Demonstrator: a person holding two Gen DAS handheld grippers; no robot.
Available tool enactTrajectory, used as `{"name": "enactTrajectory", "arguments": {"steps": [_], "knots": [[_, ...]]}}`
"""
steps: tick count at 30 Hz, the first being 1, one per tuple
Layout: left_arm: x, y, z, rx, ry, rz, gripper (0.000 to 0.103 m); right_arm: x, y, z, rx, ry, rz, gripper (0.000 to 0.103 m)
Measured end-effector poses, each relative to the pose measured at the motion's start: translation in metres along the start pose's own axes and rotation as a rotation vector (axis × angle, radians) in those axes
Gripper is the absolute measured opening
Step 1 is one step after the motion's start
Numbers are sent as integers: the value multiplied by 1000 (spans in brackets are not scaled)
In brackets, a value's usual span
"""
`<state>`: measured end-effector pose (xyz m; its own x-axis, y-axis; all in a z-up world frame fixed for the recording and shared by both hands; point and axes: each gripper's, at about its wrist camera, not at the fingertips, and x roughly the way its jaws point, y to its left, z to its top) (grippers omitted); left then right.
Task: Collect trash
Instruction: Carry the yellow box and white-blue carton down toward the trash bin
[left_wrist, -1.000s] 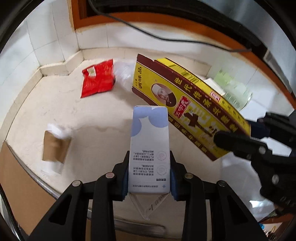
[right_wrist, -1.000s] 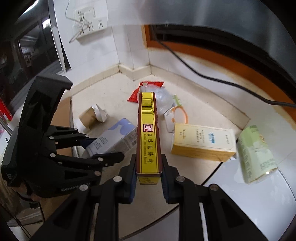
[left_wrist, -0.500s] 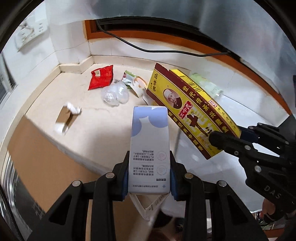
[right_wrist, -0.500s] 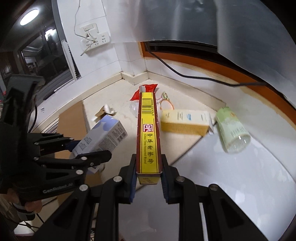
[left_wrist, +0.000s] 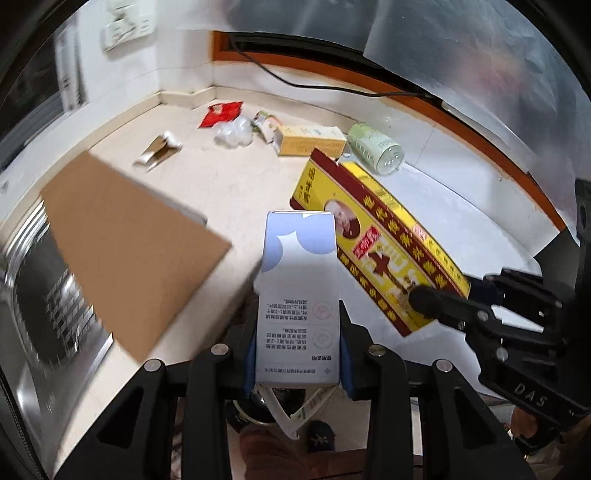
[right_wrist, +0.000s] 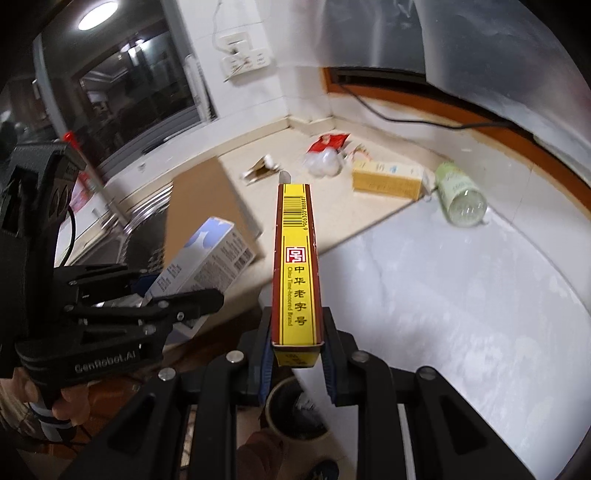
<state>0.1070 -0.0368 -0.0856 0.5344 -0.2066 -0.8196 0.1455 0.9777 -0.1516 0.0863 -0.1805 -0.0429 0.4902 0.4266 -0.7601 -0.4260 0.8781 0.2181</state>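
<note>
Two boxes in hand at once. Left gripper (left_wrist: 298, 354) clamped on the pale blue-and-white carton (left_wrist: 299, 291), long axis running straight out along the fingers; right gripper (right_wrist: 296, 354) clamped on the narrow yellow-and-maroon box (right_wrist: 296, 266), likewise pointing forward, its far end tilted toward the counter (left_wrist: 207, 192).

Below both grippers, past the counter's edge — a dark round bin (right_wrist: 295, 410), seen only in part, almost directly under the yellow box's near end. Likely the drop target, though not certain. Right gripper apparently the closer of the two to it; carton a little off to the left.

Remaining trash well apart, toward the back corner: red wrapper (left_wrist: 220, 113), crumpled clear plastic (left_wrist: 234, 134), yellow flat box (left_wrist: 312, 140), green bottle (left_wrist: 375, 153) on its side, torn brown paper (left_wrist: 157, 153). Brown cardboard sheet (left_wrist: 125, 251) lying nearer, at left.
</note>
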Motion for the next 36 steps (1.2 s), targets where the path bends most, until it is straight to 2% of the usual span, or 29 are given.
{"name": "enactTrajectory", "arguments": {"steps": [9,15,20,29,36], "knots": [[3,3,-70,-69,56,55,33,5,29,-60,-117,126,48,22],[39,15,-118,-119,135,26,33,35,40,-95,-169,248,53,22],[86,28,-150,-144,216,9,33,82,41,-129,-174,360,20,22],[178,53,-192,-152,322,8,33,190,13,-194,-65,527,-44,23],[240,70,-211,-125,378,29,33,257,0,-222,-81,583,-74,23]]}}
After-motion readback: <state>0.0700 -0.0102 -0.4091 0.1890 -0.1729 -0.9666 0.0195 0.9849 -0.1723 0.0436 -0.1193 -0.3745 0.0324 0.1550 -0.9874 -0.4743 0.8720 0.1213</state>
